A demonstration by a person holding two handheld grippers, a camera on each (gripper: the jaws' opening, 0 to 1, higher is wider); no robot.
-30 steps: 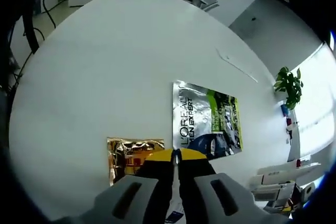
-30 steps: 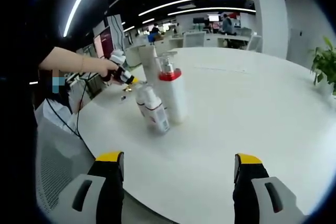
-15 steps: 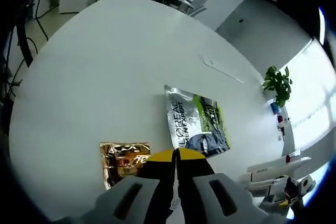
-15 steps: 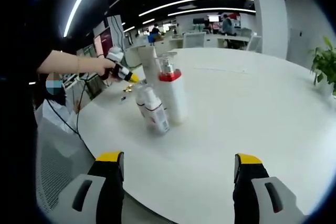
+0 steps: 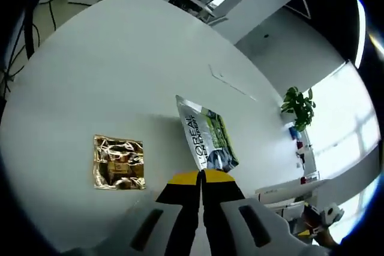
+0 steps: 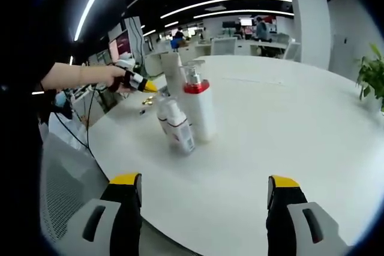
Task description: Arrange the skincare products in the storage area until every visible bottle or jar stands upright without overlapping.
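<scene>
A: Left gripper view, what is cut off or hard to read?

B: The left gripper [image 5: 201,178] is seen with its yellow-tipped jaws pressed together; nothing can be made out between them. Just beyond the tips a silver and green sachet [image 5: 206,139] is laid flat on the white table [image 5: 108,70]; only part of its lettering can be read. To the left of the jaws, apart from the sachet, a crumpled gold foil packet [image 5: 119,162] is laid flat, and its print cannot be read. At the lower right edge, past the table rim, something white and yellow is cropped and cannot be identified. A potted plant [image 5: 297,104] is noted far off to the right.

A: And the right gripper view?

B: The right gripper [image 6: 205,193] is seen with its jaws wide apart and nothing held. Well ahead, between the jaw lines and slightly left, three products are grouped on the table [image 6: 288,124]: a white pump bottle with a red collar [image 6: 197,109] stands upright; a smaller white bottle [image 6: 174,125] just to its left is tilted and appears to lean against it, though contact cannot be confirmed; a tall white tube [image 6: 174,70] stands behind, its base hidden by the other two. Labels are too small to read.

A: What is gained from one view over the other?

B: The bottles are recorded in the right gripper view, the sachet and foil packet in the left. The left gripper [image 6: 139,83] enters from the left of the right gripper view, held in a hand [image 6: 108,76] above the table's far edge, its tips apparently together. Small gold specks [image 6: 146,102] lie beneath it, too small to identify.
</scene>
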